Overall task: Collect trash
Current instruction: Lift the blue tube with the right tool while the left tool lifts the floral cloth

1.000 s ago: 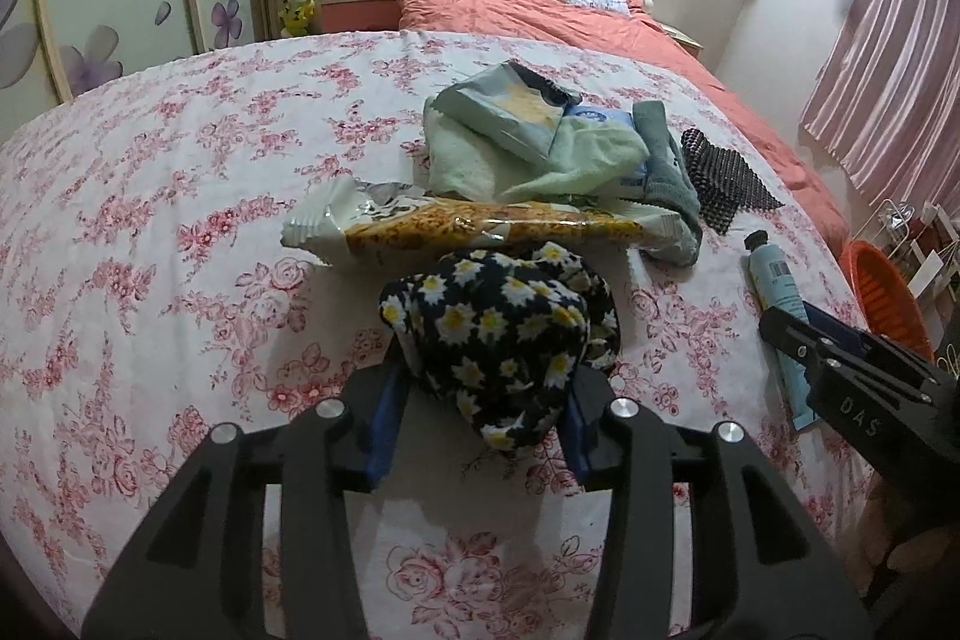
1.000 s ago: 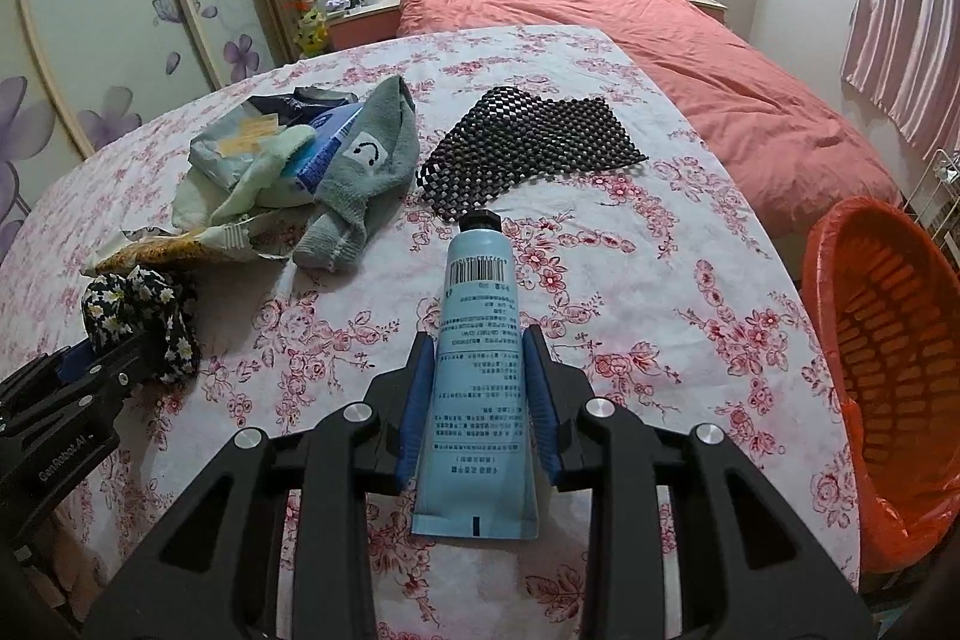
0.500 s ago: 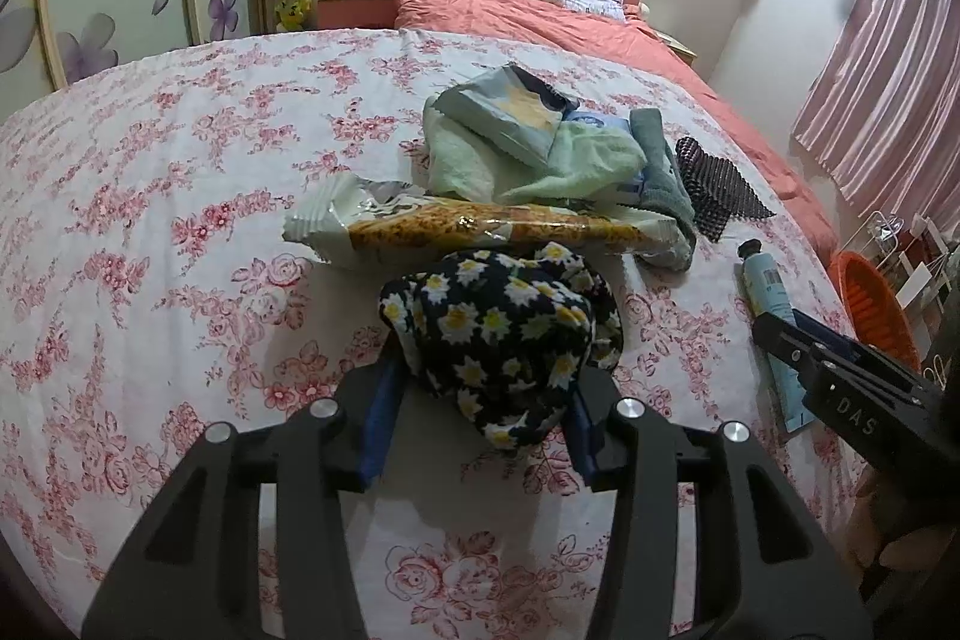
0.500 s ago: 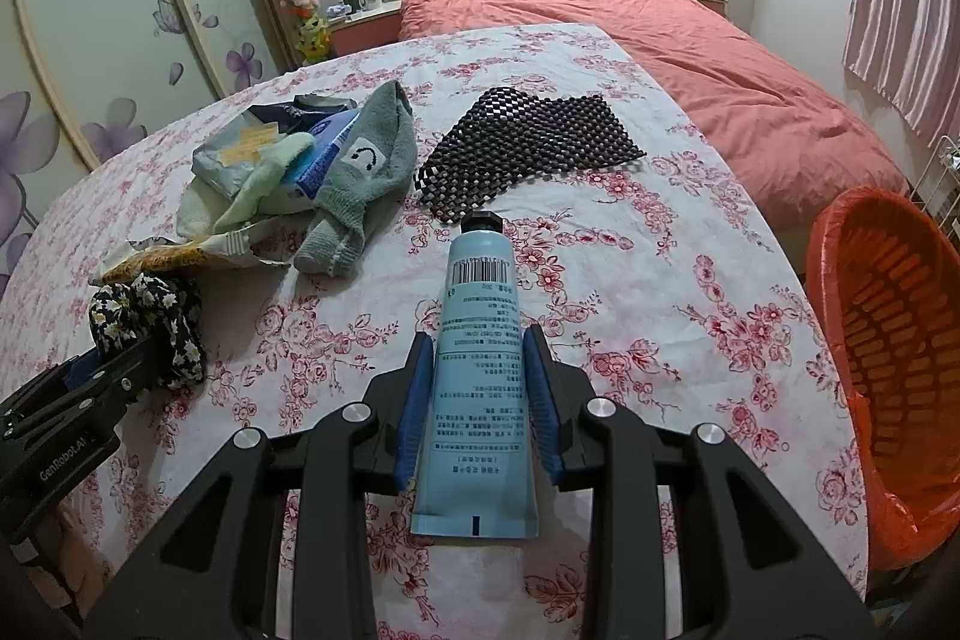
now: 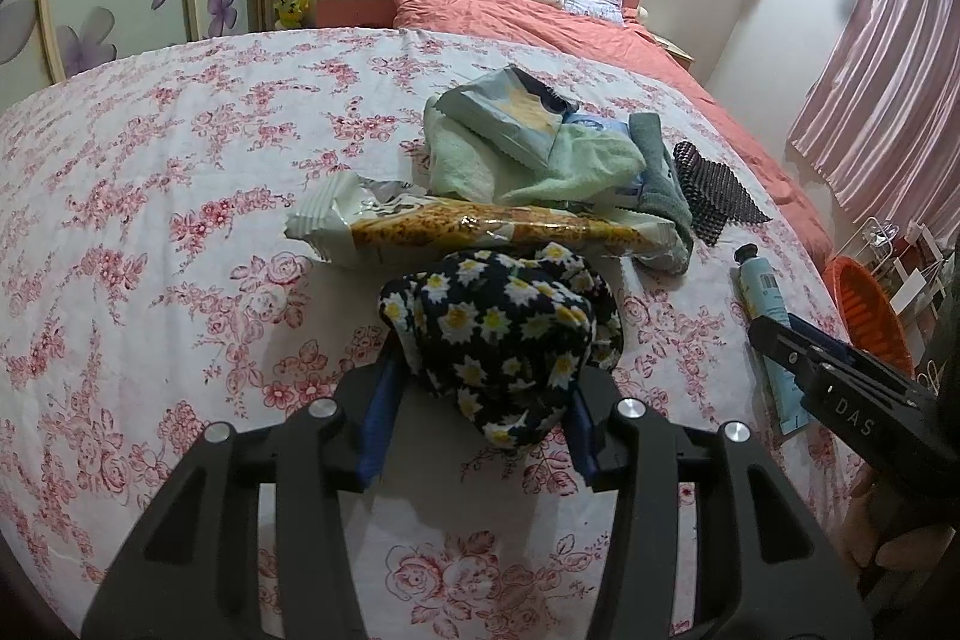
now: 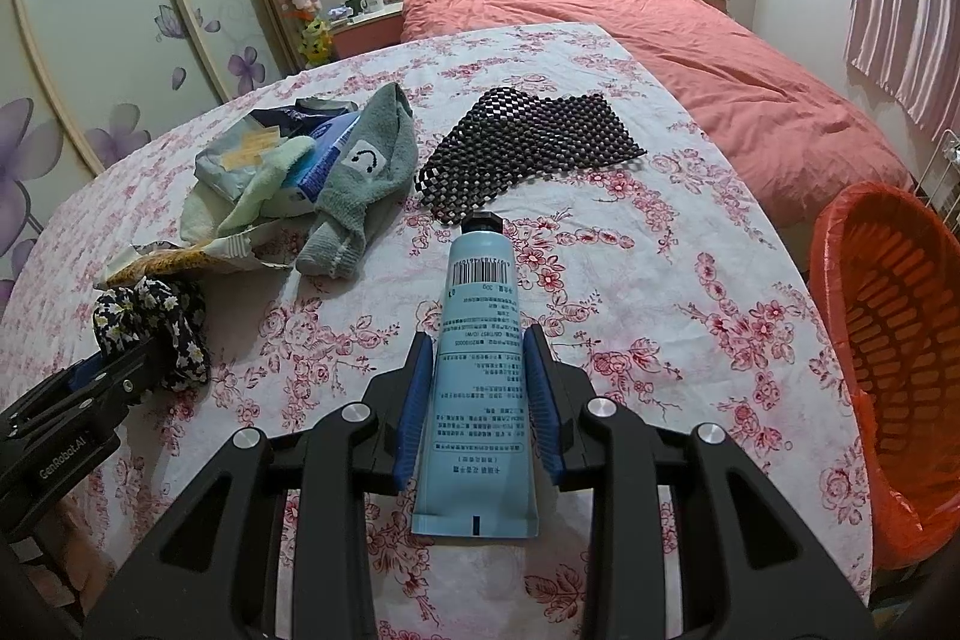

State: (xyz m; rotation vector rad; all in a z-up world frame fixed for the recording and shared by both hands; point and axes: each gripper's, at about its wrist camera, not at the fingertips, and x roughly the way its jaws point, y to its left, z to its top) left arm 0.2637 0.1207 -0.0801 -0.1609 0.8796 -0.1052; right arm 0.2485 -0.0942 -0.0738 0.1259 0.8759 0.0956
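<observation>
Task looks early: basket [image 6: 888,370] off counter's right edge shows no trash inside; wrappers [image 5: 480,229], socks, mesh mat [image 6: 528,148] all on counter [image 5: 150,160].

Left hand-held gripper [image 5: 480,400]: jaws partly closed, pressing sides of daisy cloth [image 5: 498,328] near front edge; cloth on counter.

Right hand-held gripper [image 6: 480,382]: jaws narrow, pads against tube [image 6: 480,352], tube flat near front-right edge; lift looks next.

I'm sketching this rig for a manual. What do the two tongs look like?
Both are matte black angular frames with cut-out slots, silver screw heads and blue ribbed finger pads. The left tongs carry white "GenRobot.AI" lettering on the side; the right tongs read "DAS". No cables show.
</observation>
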